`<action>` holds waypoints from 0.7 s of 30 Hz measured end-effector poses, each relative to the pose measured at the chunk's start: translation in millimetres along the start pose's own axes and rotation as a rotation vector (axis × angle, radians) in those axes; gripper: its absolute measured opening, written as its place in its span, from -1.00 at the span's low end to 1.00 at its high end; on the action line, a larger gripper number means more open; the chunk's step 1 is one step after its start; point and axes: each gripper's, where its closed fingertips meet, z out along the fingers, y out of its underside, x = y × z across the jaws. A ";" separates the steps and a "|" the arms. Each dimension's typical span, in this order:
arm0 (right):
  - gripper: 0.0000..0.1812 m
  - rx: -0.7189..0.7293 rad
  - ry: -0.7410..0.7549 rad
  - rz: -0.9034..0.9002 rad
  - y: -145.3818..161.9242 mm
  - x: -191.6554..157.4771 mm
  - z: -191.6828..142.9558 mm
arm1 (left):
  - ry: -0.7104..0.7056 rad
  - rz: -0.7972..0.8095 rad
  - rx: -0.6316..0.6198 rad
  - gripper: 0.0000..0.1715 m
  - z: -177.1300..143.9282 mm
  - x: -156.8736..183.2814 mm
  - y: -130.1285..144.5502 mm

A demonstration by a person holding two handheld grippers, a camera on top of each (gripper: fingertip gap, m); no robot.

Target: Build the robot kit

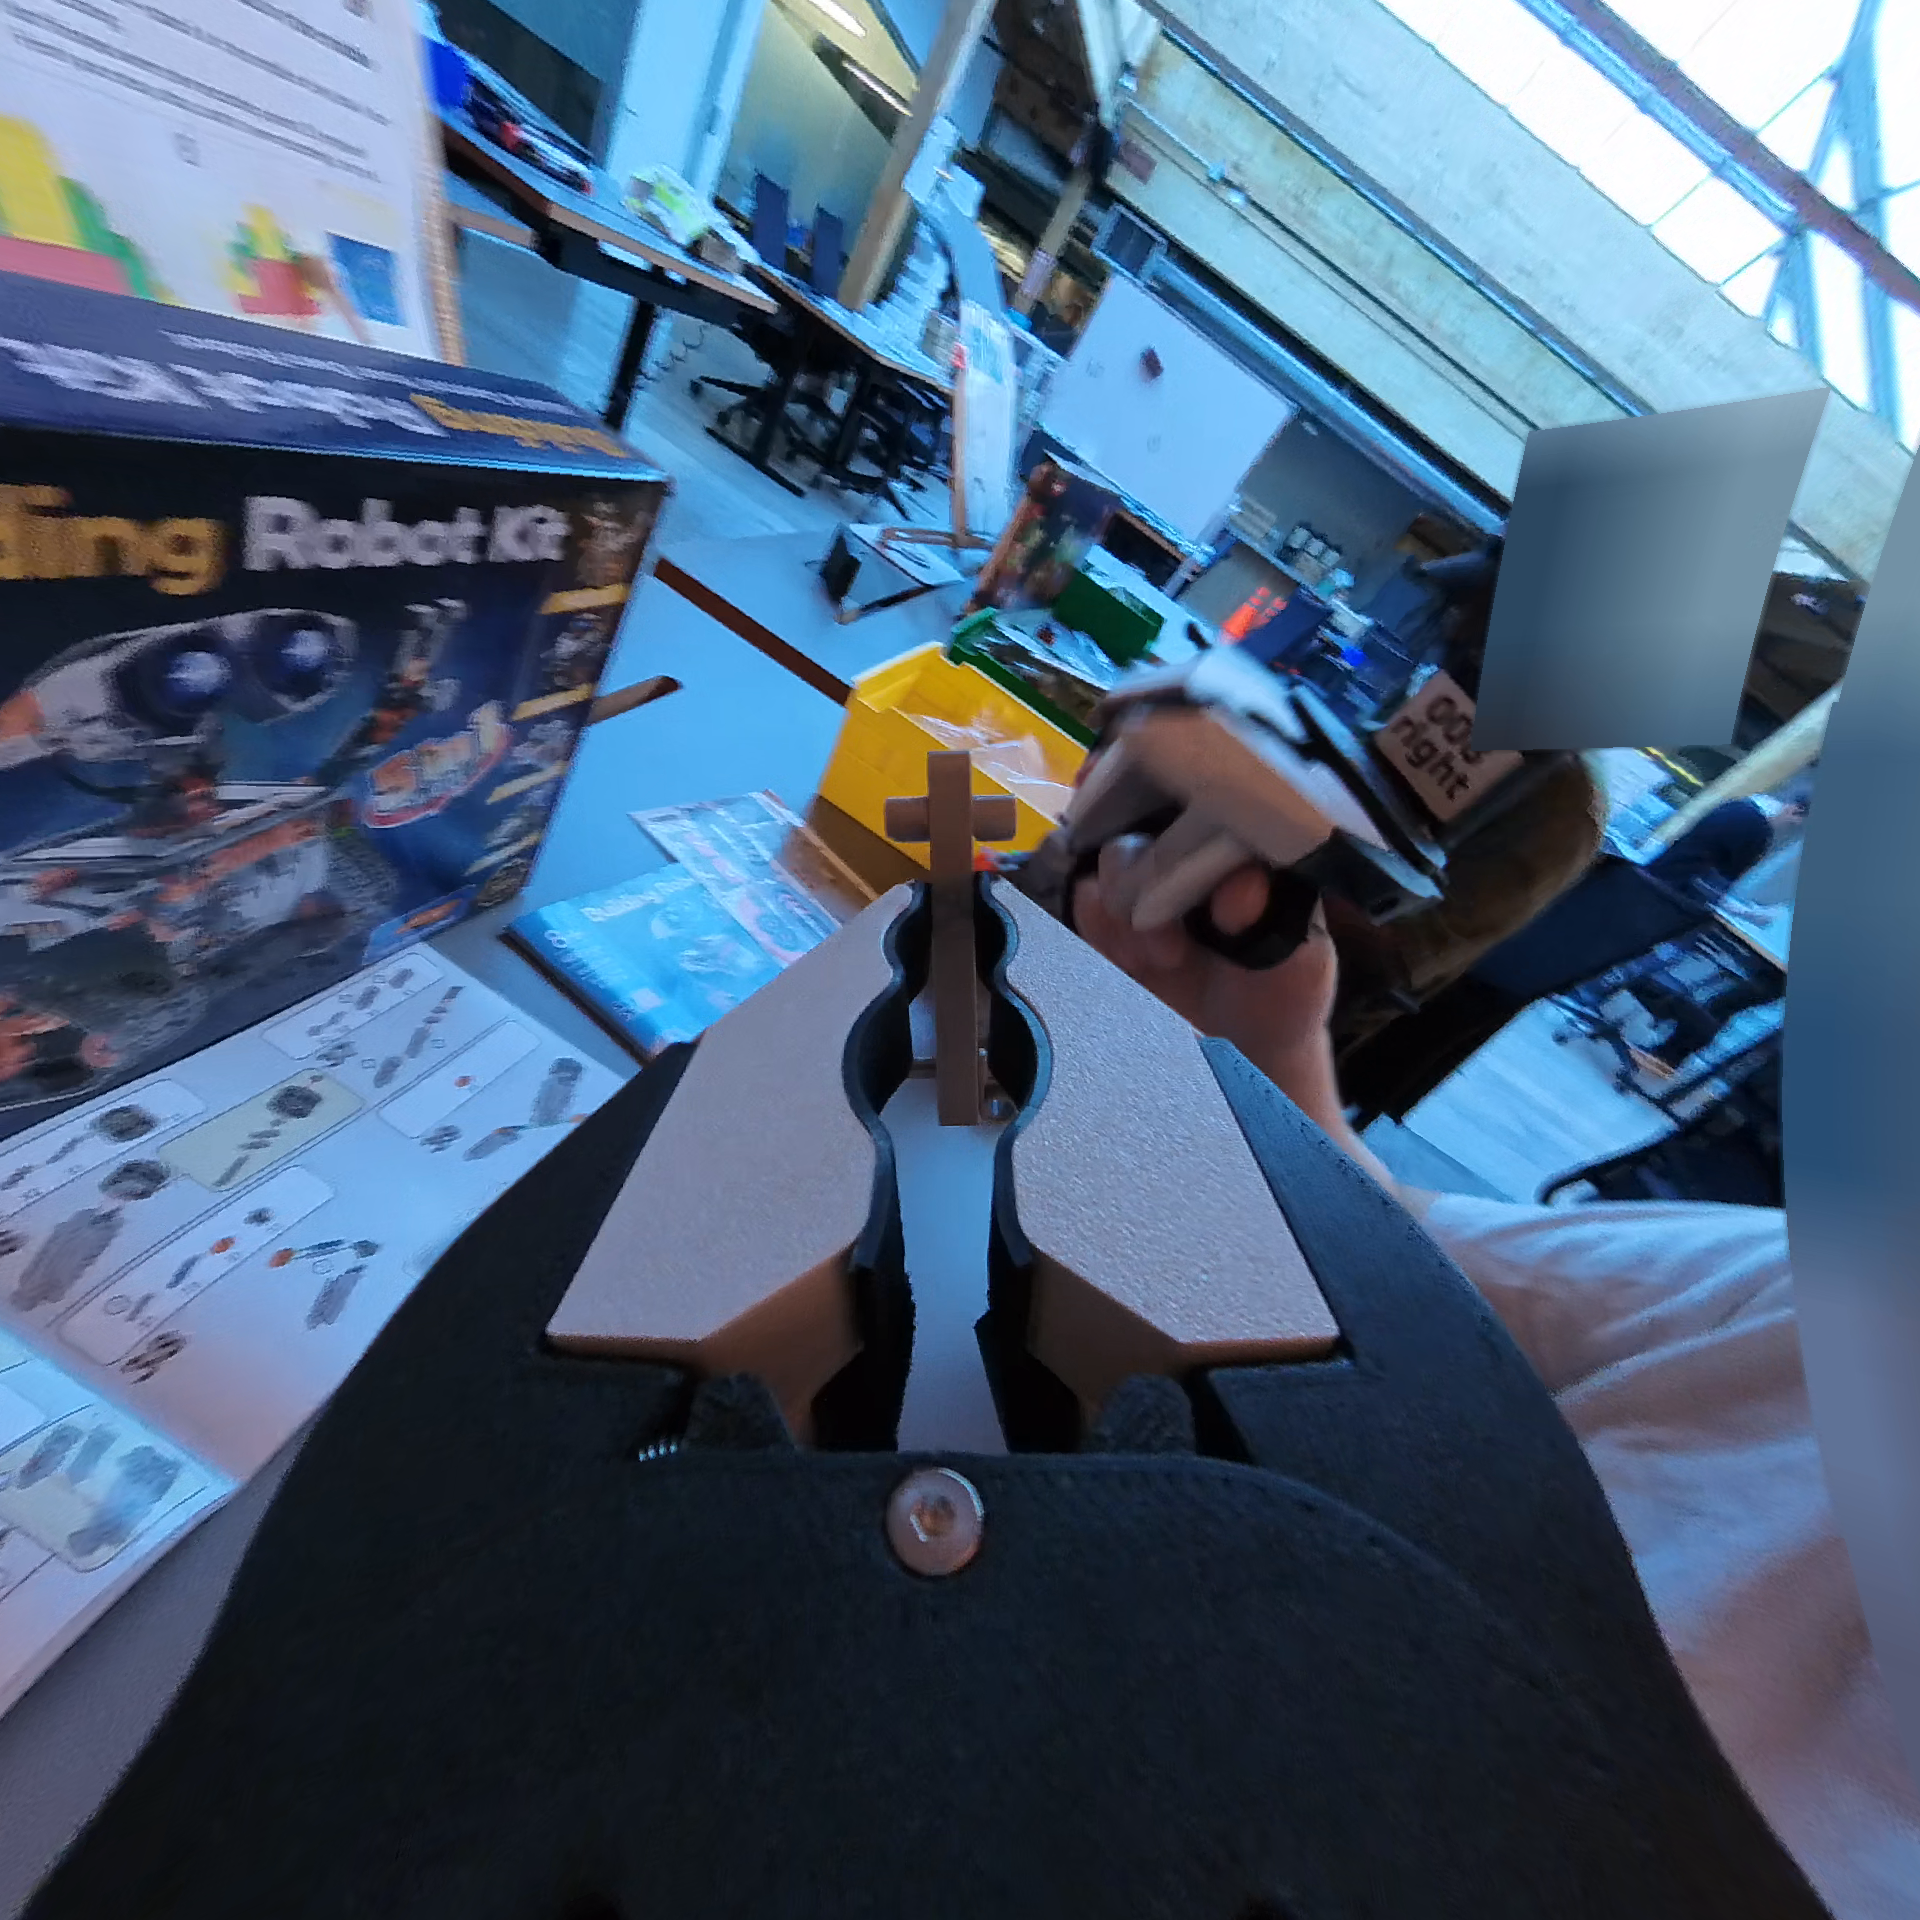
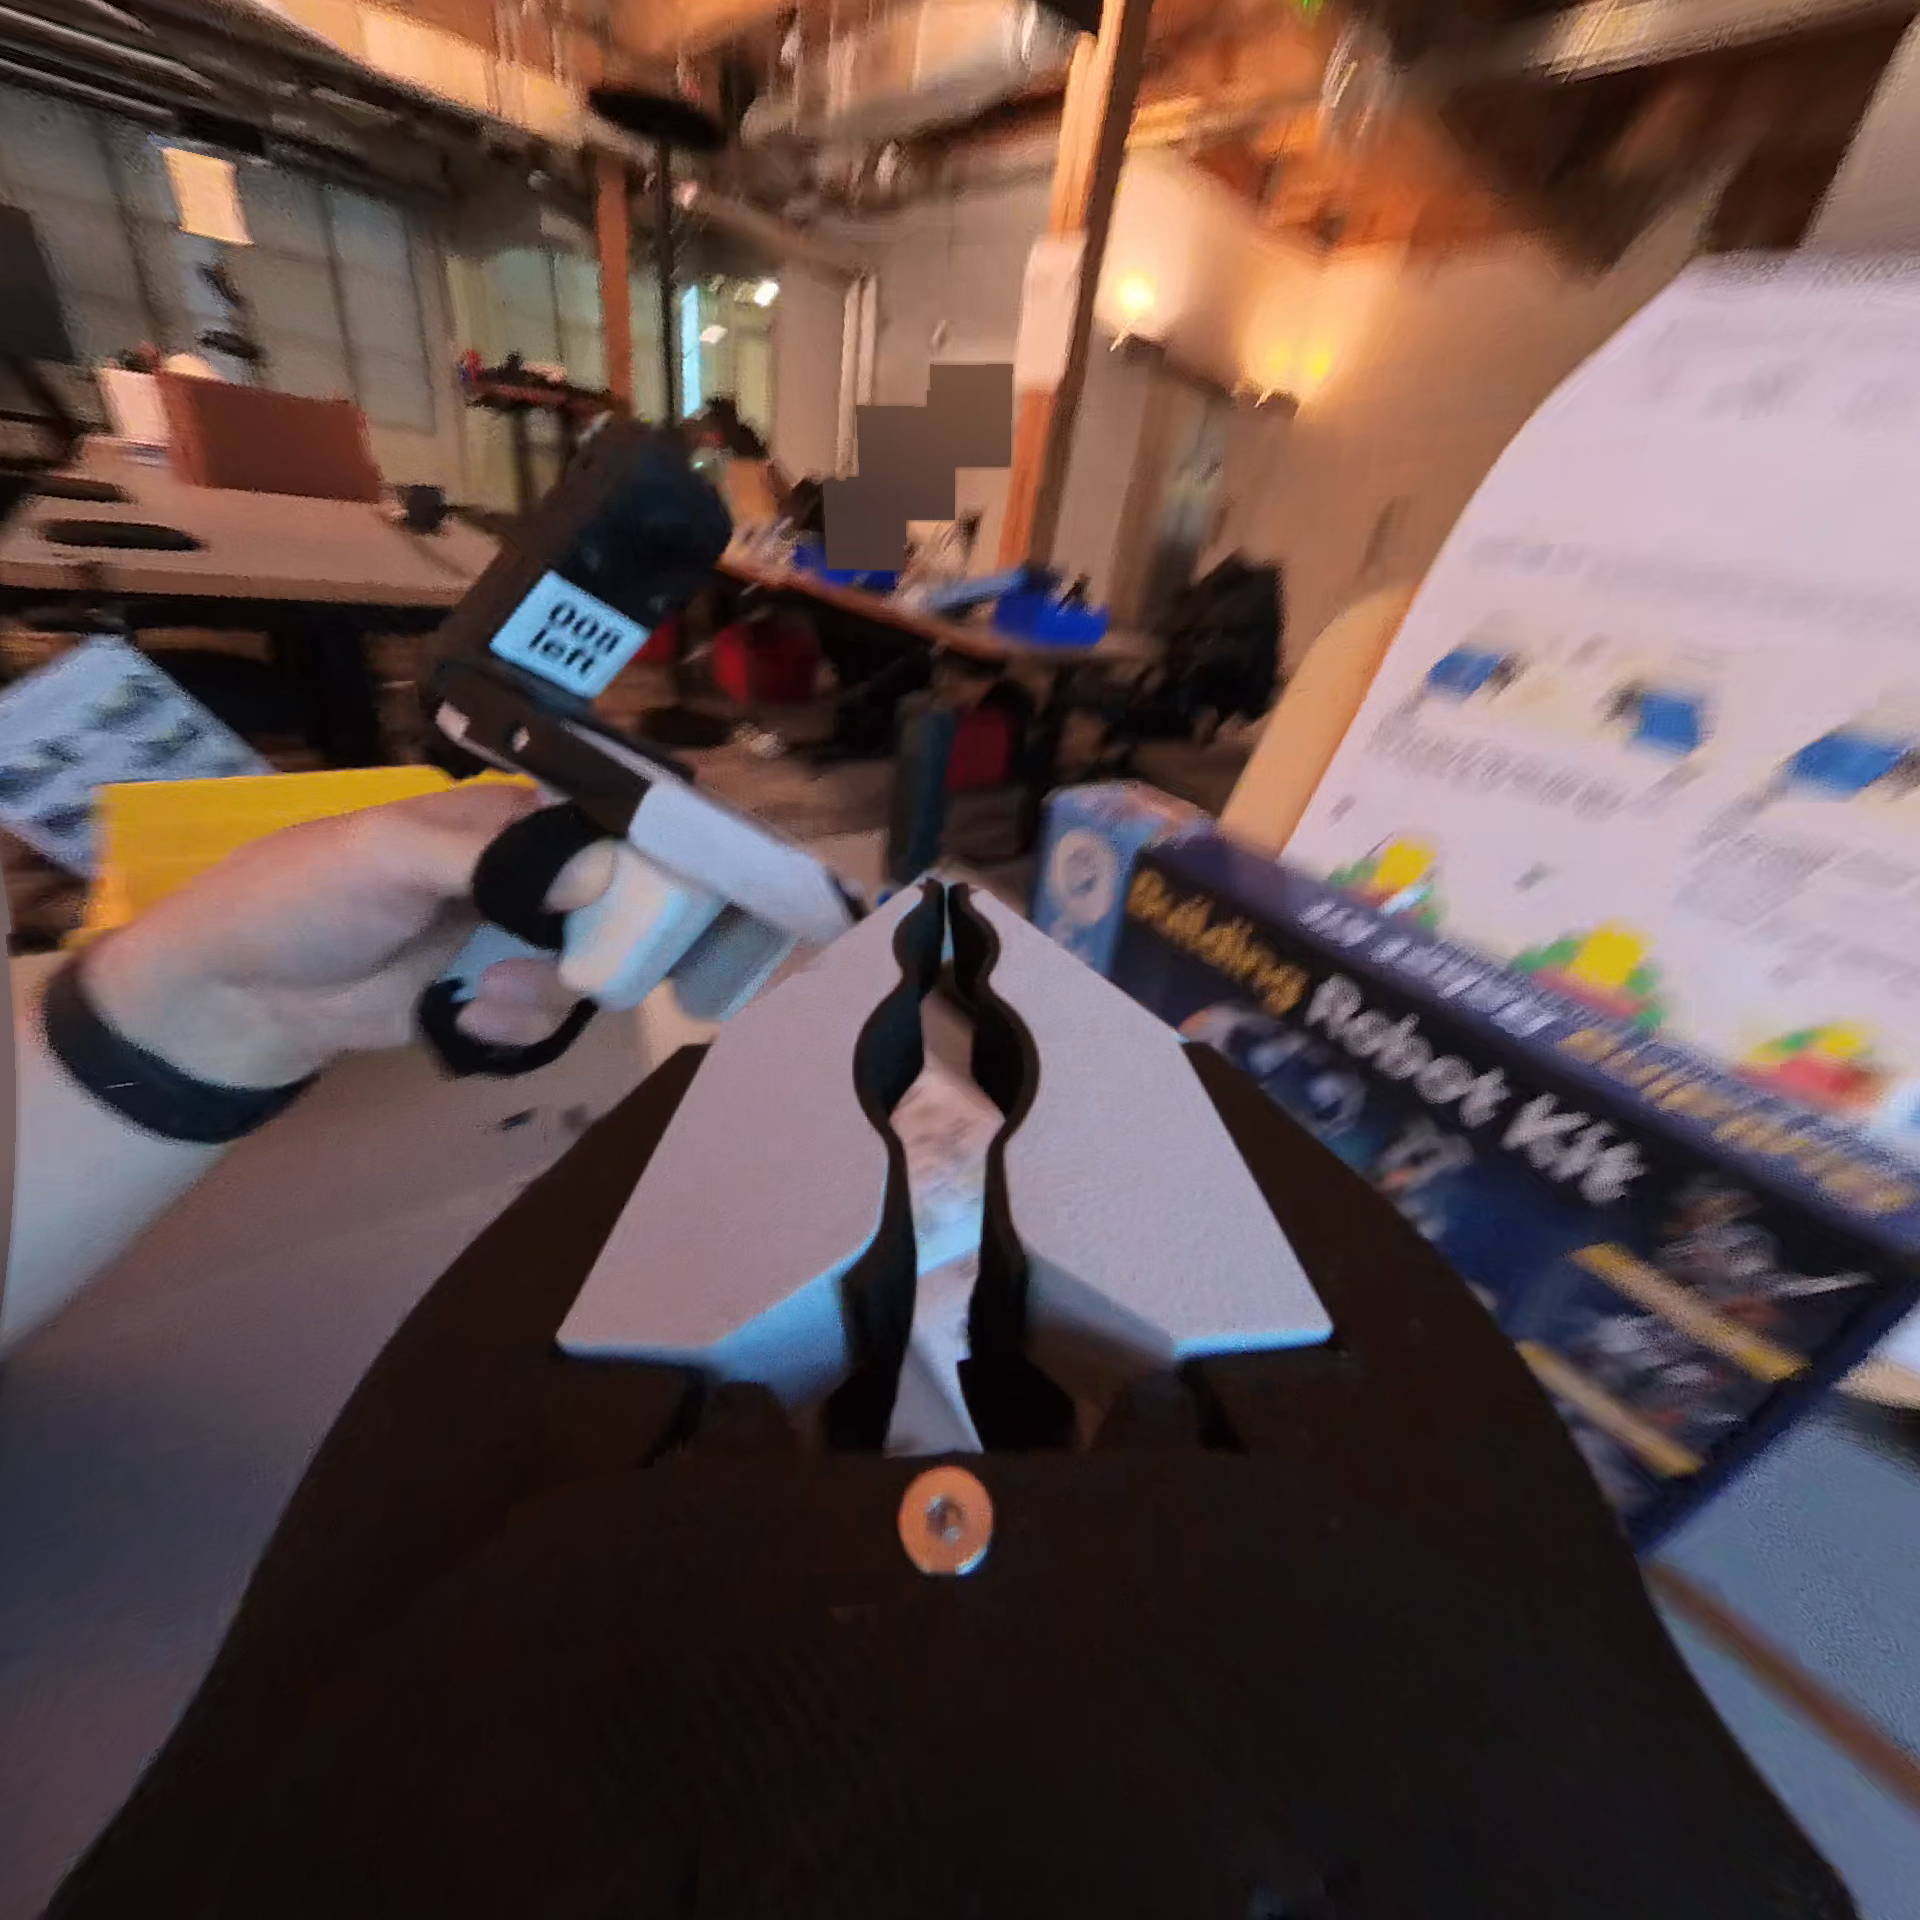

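My left gripper is shut on a small brown cross-shaped kit part, a flat bar with a short pin through it, held upright above the table. The other hand-held gripper, gripped by a hand, shows just right of the part. In the right wrist view my right gripper is shut with nothing seen between its fingers. The left hand-held gripper and the hand on it are at its left, close to its tips.
A dark blue robot kit box stands at the left, also at the right of the right wrist view. Printed instruction sheets, a booklet, a yellow bin, green bins and a white poster surround it. One gripper's finger ends stand about 4 cm off the other's.
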 end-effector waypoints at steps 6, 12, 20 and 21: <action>-0.74 -0.100 -0.191 0.296 42.7 -12.1 21.3 | -0.123 0.009 -0.006 -0.94 -4.9 -29.6 2.3; -0.71 -0.218 -0.181 0.155 74.2 -37.8 41.3 | -0.224 0.035 -0.028 -0.94 -13.2 -47.4 3.0; -0.85 -0.253 -0.103 0.048 84.1 -37.3 46.3 | -0.204 0.008 -0.060 -0.94 -9.5 -49.3 9.4; -0.85 -0.259 -0.103 0.038 84.3 -36.7 45.3 | -0.201 0.005 -0.061 -0.94 -9.1 -49.0 9.8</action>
